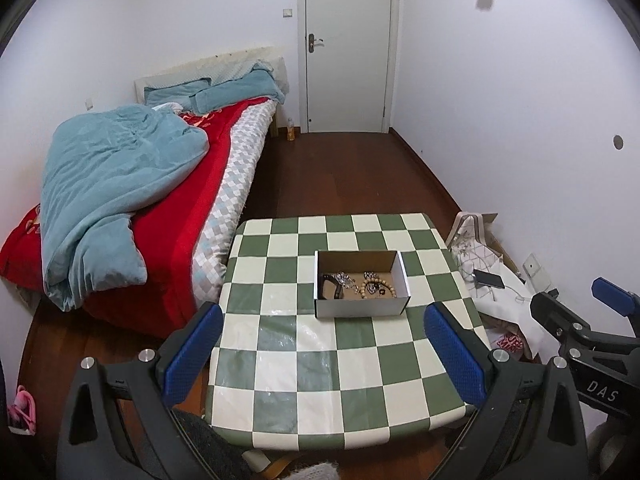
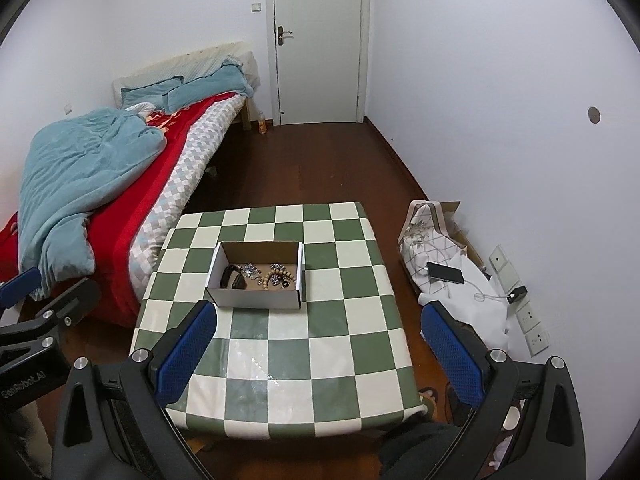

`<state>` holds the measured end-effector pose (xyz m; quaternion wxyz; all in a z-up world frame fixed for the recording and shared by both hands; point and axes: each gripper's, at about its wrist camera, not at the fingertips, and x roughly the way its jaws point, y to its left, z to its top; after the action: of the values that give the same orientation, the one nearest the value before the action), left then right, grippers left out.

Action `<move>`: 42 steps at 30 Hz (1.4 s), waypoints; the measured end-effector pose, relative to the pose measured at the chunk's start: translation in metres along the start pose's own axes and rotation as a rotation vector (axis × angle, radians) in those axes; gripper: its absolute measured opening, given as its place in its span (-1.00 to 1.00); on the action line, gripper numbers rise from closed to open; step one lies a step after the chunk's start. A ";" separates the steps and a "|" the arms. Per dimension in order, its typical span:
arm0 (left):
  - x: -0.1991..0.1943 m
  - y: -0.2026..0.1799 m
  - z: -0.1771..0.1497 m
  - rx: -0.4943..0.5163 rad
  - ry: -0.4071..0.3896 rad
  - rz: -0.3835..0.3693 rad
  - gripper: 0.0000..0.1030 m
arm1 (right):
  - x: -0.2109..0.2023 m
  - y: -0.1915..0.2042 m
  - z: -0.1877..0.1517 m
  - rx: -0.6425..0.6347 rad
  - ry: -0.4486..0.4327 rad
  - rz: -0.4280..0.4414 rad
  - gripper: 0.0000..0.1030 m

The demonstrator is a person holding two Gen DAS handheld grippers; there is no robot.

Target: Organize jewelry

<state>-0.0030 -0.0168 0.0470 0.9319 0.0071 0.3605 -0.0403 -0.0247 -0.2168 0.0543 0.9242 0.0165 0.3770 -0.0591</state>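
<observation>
Jewelry is lying loose inside the open cardboard box [image 1: 362,285], which is sitting near the middle of the checkered bench [image 1: 340,360], toward its far edge. Going left to right in the box: a dark band [image 2: 233,278], a silvery chain cluster [image 2: 250,270], then a wooden bead bracelet [image 2: 280,276] with small dark pieces beside it. Left tool [image 1: 324,354] is hovering above the near edge of the bench, pads spread wide, holding nothing. Right tool [image 2: 320,354] is likewise spread and holding nothing. Judgement: pieces are looking light, and the chains limp and prone to tangling. Bead bracelet is offering the surest hold, pinched across its strand. Chains would be lifted singly.
</observation>
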 end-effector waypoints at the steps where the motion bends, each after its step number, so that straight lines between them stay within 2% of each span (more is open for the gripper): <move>1: 0.001 0.000 0.002 -0.001 -0.003 0.008 0.99 | 0.001 0.000 0.002 -0.001 0.000 -0.002 1.00; 13: 0.025 0.004 0.028 -0.025 -0.001 0.054 1.00 | 0.023 0.003 0.031 -0.003 0.008 -0.020 1.00; 22: 0.053 0.008 0.043 -0.043 0.022 0.091 0.99 | 0.067 0.014 0.047 -0.021 0.057 -0.032 1.00; 42: 0.123 0.009 0.028 -0.027 0.168 0.146 0.99 | 0.151 0.031 0.051 -0.083 0.173 -0.073 1.00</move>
<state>0.1073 -0.0178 -0.0150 0.8988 0.0242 0.4365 0.0332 0.1214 -0.2041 -0.0146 0.8853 -0.0304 0.4579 -0.0756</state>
